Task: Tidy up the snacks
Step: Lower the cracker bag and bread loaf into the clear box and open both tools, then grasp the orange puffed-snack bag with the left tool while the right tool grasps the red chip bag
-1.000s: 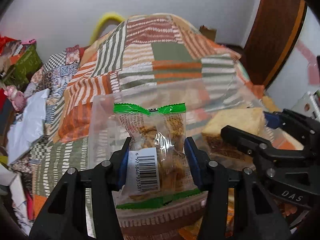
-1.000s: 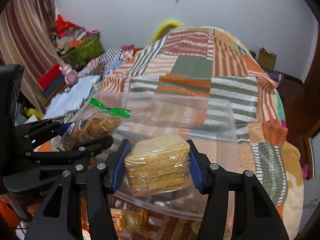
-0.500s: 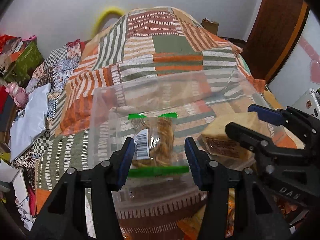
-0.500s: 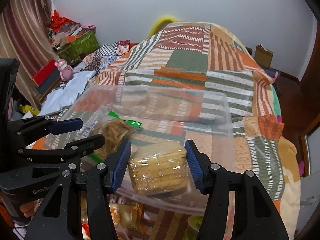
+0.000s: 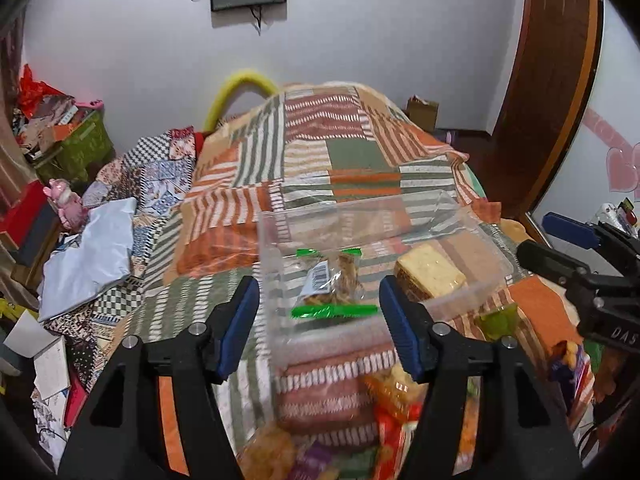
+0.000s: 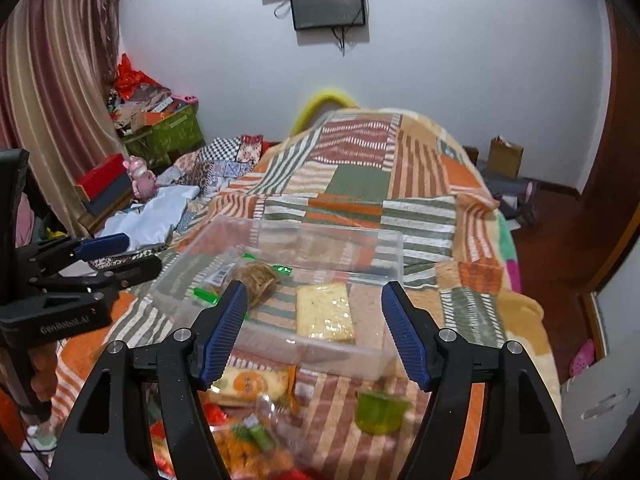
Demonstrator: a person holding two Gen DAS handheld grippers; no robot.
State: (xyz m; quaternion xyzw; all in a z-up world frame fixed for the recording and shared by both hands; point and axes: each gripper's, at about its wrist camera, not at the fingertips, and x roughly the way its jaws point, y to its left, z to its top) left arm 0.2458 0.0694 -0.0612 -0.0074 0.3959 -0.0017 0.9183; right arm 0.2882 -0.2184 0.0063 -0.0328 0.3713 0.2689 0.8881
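A clear plastic box (image 5: 472, 294) (image 6: 276, 342) lies on the patchwork bed. Inside it lie a green-edged snack packet (image 5: 332, 284) (image 6: 256, 280) on the left and a wrapped stack of biscuits (image 5: 430, 272) (image 6: 324, 312) on the right. My left gripper (image 5: 320, 324) is open and empty, just in front of the box. My right gripper (image 6: 314, 332) is open and empty, above the box's near wall. Each gripper shows in the other's view: the right one (image 5: 560, 248), the left one (image 6: 116, 256).
Loose snacks lie in front of the box: an orange packet (image 6: 248, 384), a green jelly cup (image 6: 378, 412), more packets (image 5: 396, 396). Folded cloth (image 5: 88, 256) and clutter lie left of the bed. A wooden door (image 5: 548, 80) stands on the right.
Both grippers have opened and let go: the green-edged packet and the biscuit stack now lie in the box. Both grippers have pulled back and risen.
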